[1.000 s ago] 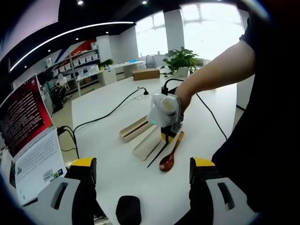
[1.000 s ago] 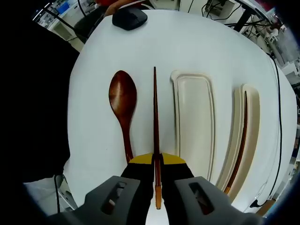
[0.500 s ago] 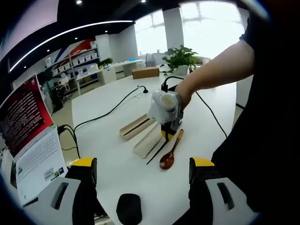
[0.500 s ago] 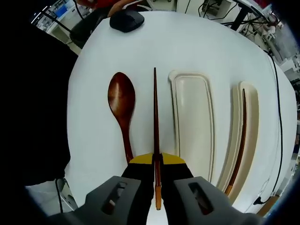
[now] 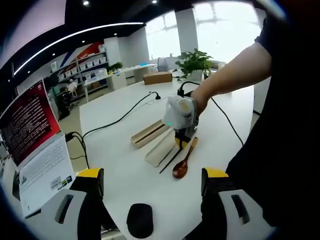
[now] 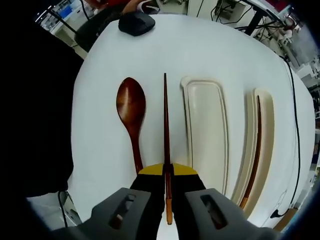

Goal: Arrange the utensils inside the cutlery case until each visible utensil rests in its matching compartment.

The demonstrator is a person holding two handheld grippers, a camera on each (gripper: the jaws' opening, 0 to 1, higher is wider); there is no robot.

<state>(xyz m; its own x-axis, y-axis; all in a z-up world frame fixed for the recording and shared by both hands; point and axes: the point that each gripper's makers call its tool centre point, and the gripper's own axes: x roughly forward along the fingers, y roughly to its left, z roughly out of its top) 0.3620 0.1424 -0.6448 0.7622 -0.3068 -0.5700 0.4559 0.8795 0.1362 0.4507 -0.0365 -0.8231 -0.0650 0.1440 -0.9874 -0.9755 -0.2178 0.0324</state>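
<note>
Chopstick: clamped at its butt in the right gripper jaws, lying over the counter between spoon and wide tray; carry it level across to the narrow tray beside its twin; left gripper jaws apart, idle.

We see an office with a long white table, bright windows at the far end, a potted plant before them, shelves along one wall, and a strip light crossing the dark ceiling.
</note>
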